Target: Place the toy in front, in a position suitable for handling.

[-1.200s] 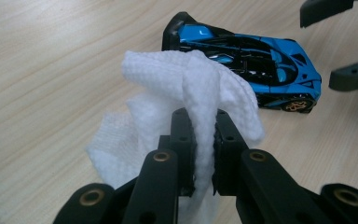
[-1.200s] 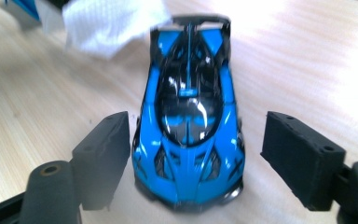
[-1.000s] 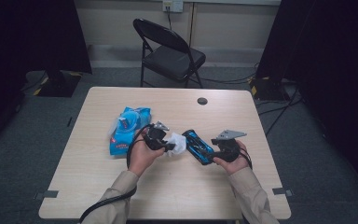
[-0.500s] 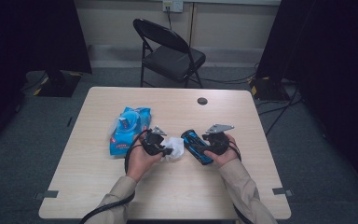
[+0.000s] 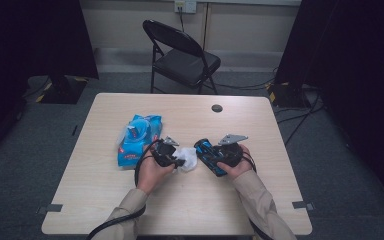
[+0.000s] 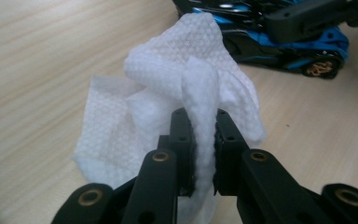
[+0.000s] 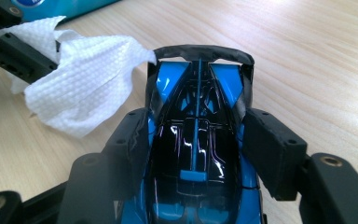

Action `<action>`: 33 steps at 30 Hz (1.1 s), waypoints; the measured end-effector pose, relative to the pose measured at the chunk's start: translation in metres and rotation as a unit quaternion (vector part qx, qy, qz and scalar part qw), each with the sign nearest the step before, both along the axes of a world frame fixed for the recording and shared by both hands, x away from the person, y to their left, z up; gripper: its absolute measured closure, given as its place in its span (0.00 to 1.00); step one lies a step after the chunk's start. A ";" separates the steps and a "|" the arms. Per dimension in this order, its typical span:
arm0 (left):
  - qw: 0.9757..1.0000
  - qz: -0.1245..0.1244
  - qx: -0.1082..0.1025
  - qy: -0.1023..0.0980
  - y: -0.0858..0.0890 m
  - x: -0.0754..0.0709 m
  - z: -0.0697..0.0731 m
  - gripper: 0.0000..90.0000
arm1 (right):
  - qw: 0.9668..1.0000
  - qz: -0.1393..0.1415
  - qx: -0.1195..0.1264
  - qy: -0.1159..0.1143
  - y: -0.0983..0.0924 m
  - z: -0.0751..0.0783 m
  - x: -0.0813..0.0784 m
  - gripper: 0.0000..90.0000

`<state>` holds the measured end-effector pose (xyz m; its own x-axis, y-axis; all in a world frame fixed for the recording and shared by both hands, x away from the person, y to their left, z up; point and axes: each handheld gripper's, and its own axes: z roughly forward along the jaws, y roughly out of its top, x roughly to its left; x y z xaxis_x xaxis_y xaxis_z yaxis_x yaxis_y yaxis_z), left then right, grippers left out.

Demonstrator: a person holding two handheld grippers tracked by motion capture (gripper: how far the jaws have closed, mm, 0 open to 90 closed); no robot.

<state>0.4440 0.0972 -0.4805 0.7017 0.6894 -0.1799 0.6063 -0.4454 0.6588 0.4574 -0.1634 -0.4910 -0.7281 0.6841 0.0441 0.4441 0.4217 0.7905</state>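
1. The left tool [image 5: 179, 161] was clenched on a white wet wipe [image 6: 186, 93]; in the left gripper view a fold of the wipe was pinched between its two black jaws, and the rest hung crumpled over the worktop [image 5: 260, 130].
2. The right tool [image 7: 193, 140] straddled a blue and black toy racing car [image 7: 196, 135]. Its jaws had just been closing with the car's body between them, and in the right gripper view they stood against its flanks, though whether the pads pressed firmly could not be told.
3. The car lay near the middle of the worktop, just to the right of the wipe, and a corner of the wipe reached the car's black end bar.
4. The blue pack of wipes [image 5: 139, 139] lay to the left, behind the left hand [image 5: 152, 172].
5. Judged from this, fetching a wipe was done and steadying the car was nearly done; the wiping of the car appeared barely begun, and putting the things away remained.
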 end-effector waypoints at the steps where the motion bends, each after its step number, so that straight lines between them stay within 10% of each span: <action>1: 1.000 0.006 0.003 -0.003 0.000 0.002 0.001 0.90 | 1.000 0.000 0.002 -0.002 0.000 -0.001 0.000 0.47; 17: 1.000 0.011 0.000 -0.007 -0.044 0.022 -0.012 0.84 | 1.000 -0.004 0.008 -0.008 -0.001 -0.002 -0.003 0.48; 33: 0.999 -0.033 -0.003 -0.001 -0.065 0.003 -0.011 0.91 | 1.000 -0.009 0.012 -0.008 -0.003 -0.002 -0.005 0.48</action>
